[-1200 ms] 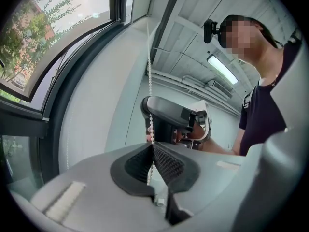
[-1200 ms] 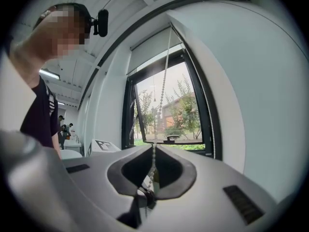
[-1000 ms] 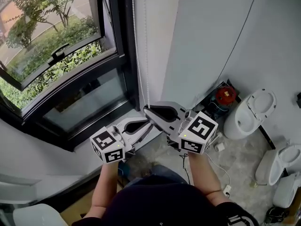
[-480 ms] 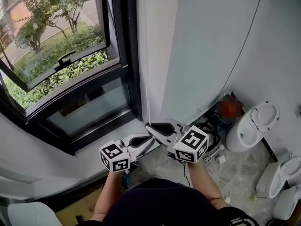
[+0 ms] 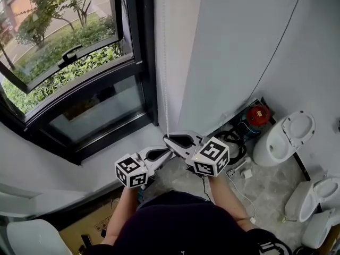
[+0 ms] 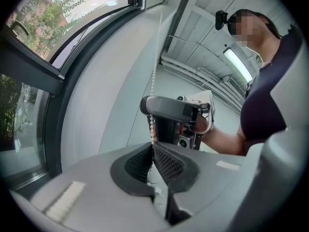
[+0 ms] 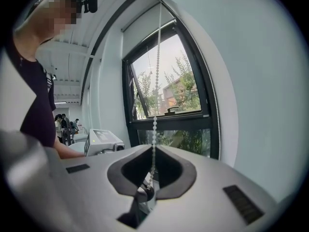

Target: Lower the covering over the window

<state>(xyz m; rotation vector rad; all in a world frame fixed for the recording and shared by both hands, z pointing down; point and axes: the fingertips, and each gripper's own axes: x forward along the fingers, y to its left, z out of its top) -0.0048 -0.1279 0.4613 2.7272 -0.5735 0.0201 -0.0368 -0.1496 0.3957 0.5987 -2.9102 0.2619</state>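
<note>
Window: the dark-framed window [image 5: 69, 84] fills the upper left of the head view, with its sill [image 5: 122, 142] running below it.
Covering: in the right gripper view a pale strip [image 7: 142, 25] crosses the very top of the glass. It is probably the blind, high up, with most of the pane bare.
Bead chain: the chain [image 5: 165, 62] hangs just beside the right edge of the window frame, against the grey wall [image 5: 234, 52]. Its long axis is vertical.
Chain against tongs: it rises straight up from both tongs, so a pull has to go down along its line. Neither hand is nearer, since both are on it, near the right end of the sill.
Right tongs: the right tongs [image 5: 169, 138] are clenched on the chain, which is pinched at the pad tips. This is the higher grip.
Left tongs: the left tongs [image 5: 167, 153] are clenched on the same chain, directly under the right pair and almost touching it.
Step judged: a two-handed downward haul, with the blind far from lowered.
</note>
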